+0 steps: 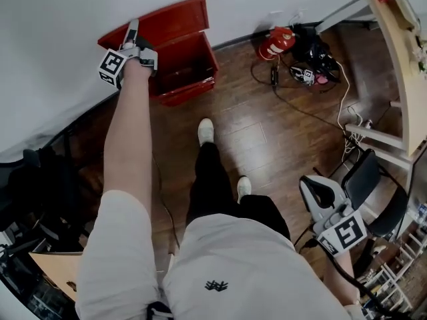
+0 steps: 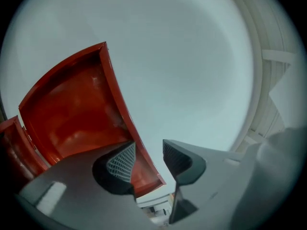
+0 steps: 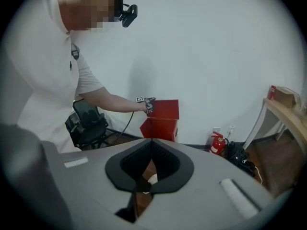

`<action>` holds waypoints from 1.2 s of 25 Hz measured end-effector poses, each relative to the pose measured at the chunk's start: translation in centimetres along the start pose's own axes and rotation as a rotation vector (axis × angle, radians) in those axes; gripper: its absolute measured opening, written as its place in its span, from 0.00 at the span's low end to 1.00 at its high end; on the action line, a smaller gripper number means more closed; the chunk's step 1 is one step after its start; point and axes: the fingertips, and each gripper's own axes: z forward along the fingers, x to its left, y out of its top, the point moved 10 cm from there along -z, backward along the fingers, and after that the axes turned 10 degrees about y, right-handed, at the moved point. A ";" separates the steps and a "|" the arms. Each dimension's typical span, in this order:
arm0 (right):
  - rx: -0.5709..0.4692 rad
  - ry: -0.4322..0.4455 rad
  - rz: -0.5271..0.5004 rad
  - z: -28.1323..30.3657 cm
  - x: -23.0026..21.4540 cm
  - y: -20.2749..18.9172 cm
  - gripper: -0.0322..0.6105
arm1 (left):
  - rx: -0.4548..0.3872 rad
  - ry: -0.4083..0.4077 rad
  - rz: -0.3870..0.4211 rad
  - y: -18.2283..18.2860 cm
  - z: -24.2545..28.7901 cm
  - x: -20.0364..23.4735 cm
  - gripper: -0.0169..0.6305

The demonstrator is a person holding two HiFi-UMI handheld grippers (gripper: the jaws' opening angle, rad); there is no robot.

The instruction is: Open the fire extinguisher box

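Note:
The red fire extinguisher box (image 1: pixel 190 72) stands on the wood floor against the white wall, its lid (image 1: pixel 170 20) raised and leaning back. My left gripper (image 1: pixel 133 29) is at the lid's top left edge. In the left gripper view the lid (image 2: pixel 72 114) shows its red inside, and its thin side edge runs between the jaws of the left gripper (image 2: pixel 147 150). The jaws stand apart and the right pad is clear of the lid. My right gripper (image 1: pixel 313 189) hangs low at my right side, its jaws (image 3: pixel 151 145) shut on nothing. From there the box (image 3: pixel 160 127) shows far off.
A red fire extinguisher (image 1: pixel 277 42) lies on the floor to the right of the box, beside a black bag and tangled cables (image 1: pixel 313 65). A wooden desk (image 1: pixel 400 59) and a black chair (image 1: pixel 370 179) stand at the right. Another black chair (image 3: pixel 88 121) is left of the box.

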 end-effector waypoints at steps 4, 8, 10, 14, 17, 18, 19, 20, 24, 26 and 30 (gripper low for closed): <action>-0.034 -0.020 0.015 0.9 -0.1 0.6 0.06 | 0.018 0.010 0.017 0.3 0.8 0.3 0.26; -0.070 -0.023 0.013 2.3 -0.1 1.5 0.06 | 0.017 -0.009 0.002 0.3 0.3 0.7 0.25; -0.083 -0.020 -0.010 2.7 0.0 1.8 0.06 | 0.016 -0.010 -0.006 0.1 -0.4 0.8 0.25; -0.119 -0.015 -0.043 2.3 0.3 1.7 0.06 | 0.007 -0.001 -0.007 -0.5 -3.3 0.4 0.25; -0.150 0.014 -0.104 1.4 0.8 1.2 0.06 | -0.003 -0.025 0.016 -1.2 -7.4 -1.1 0.25; -0.159 0.028 -0.125 0.8 1.2 0.8 0.06 | 0.000 -0.039 0.035 -1.5 -9.2 -2.0 0.25; -0.168 0.042 -0.144 0.2 1.8 0.3 0.06 | 0.011 -0.056 0.061 -1.9 -11.3 -3.1 0.25; -0.179 0.055 -0.162 -0.6 2.4 -0.3 0.06 | 0.027 -0.079 0.090 -2.3 -13.6 -4.4 0.25; -0.239 0.124 -0.241 -5.0 4.2 -2.7 0.07 | 0.066 -0.149 0.138 -5.7 -26.0 -11.3 0.24; -0.256 0.165 -0.268 -7.9 5.5 -4.2 0.08 | 0.078 -0.107 0.202 -8.0 -34.4 -13.9 0.23; -0.267 0.219 -0.312 -10.5 7.5 -5.9 0.09 | 0.133 -0.122 0.459 -11.2 -48.1 -17.7 0.22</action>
